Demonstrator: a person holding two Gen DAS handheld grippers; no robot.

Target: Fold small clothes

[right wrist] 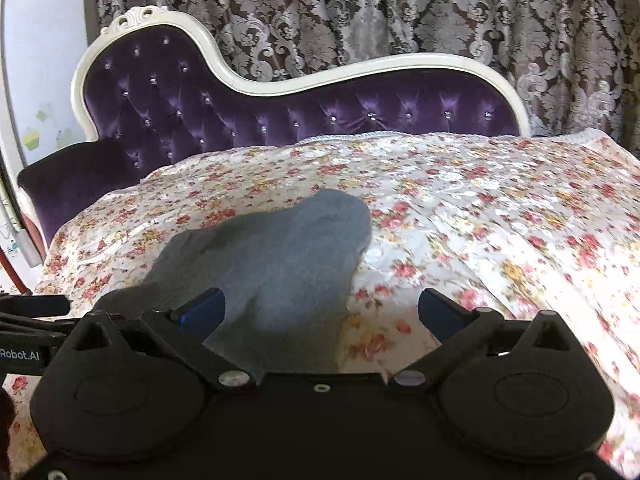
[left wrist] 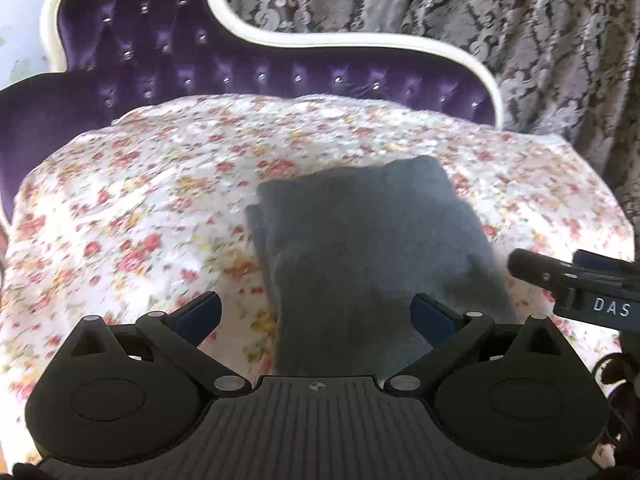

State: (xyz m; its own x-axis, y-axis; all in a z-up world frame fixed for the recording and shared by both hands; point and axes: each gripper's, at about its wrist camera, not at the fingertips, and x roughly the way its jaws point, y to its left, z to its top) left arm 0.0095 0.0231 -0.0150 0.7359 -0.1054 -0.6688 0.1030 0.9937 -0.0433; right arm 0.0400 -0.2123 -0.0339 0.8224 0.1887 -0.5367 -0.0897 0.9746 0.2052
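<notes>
A small grey garment (left wrist: 360, 240) lies folded into a rough rectangle on the floral cloth (left wrist: 140, 200). My left gripper (left wrist: 316, 316) is open and empty, its fingers spread above the garment's near end. In the right wrist view the same garment (right wrist: 280, 264) lies left of centre. My right gripper (right wrist: 322, 312) is open and empty, with its left finger (right wrist: 200, 308) over the garment's near edge and its right finger over bare cloth. The right gripper also shows at the right edge of the left wrist view (left wrist: 576, 284).
The floral cloth (right wrist: 480, 220) covers a purple tufted sofa with a white frame (right wrist: 320, 76). A patterned curtain (right wrist: 400, 8) hangs behind. The cloth drops away at its right edge (right wrist: 580, 300). The left gripper's body shows at the left edge (right wrist: 24, 332).
</notes>
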